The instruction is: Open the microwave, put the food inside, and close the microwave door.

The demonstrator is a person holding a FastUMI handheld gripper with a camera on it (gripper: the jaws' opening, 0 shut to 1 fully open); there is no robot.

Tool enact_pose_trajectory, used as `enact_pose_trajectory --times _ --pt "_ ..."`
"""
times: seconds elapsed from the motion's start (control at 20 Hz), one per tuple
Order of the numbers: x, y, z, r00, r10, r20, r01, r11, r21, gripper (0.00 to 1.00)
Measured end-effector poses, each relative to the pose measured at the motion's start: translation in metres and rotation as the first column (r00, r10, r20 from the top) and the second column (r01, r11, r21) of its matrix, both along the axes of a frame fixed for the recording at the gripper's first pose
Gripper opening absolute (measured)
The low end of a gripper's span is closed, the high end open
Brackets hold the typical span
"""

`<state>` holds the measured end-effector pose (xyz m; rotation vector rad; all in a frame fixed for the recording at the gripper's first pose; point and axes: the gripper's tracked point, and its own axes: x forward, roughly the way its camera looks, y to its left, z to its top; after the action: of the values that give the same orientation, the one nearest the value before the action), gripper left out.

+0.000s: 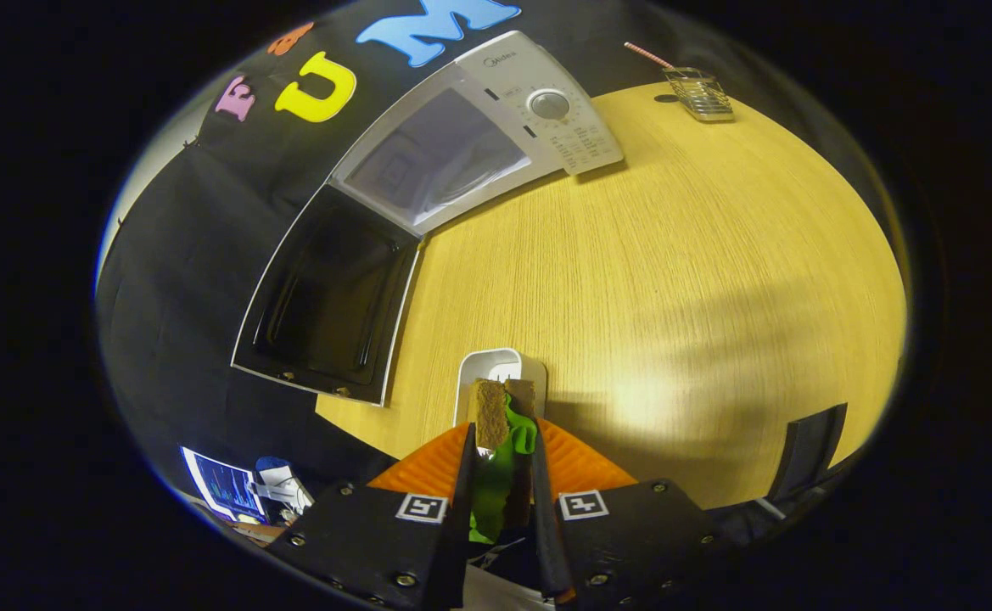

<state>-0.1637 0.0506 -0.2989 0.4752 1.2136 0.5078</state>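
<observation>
My gripper point(502, 448) is shut on a toy sandwich point(490, 413) of brown bread with green lettuce, held upright between the two orange-backed fingers point(428, 465). Just ahead of the fingertips a small white square dish point(496, 363) rests on the wooden table point(682, 280). Well beyond it, at the table's back edge, stands the white microwave point(479, 127) with its dark-lined door point(330, 297) swung fully open toward me, the cavity front pale and dim. Its dial panel point(551, 106) faces the table.
A clear wire-sided holder point(699, 92) with a pink straw point(647, 54) stands at the far corner of the table. A dark chair back point(805, 450) rises at the near table edge beside the right finger. A lit screen point(222, 488) glows below the table, left of the fingers.
</observation>
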Motion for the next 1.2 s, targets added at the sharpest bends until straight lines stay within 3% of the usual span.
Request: enact_pose_trajectory --times 0.05,0.3,0.85,1.2 --pt "0.0 0.001 0.002 1.0 -0.006 -0.009 0.006 1.0 -0.005 0.22" --pt "0.002 0.005 0.017 1.0 0.005 0.025 -0.004 0.999 -0.054 0.22" --pt "0.034 0.031 0.079 0.975 -0.191 0.11 0.187 0.981 0.045 0.22" --pt "0.058 0.074 0.095 0.951 -0.27 0.148 0.258 0.961 0.098 0.22"
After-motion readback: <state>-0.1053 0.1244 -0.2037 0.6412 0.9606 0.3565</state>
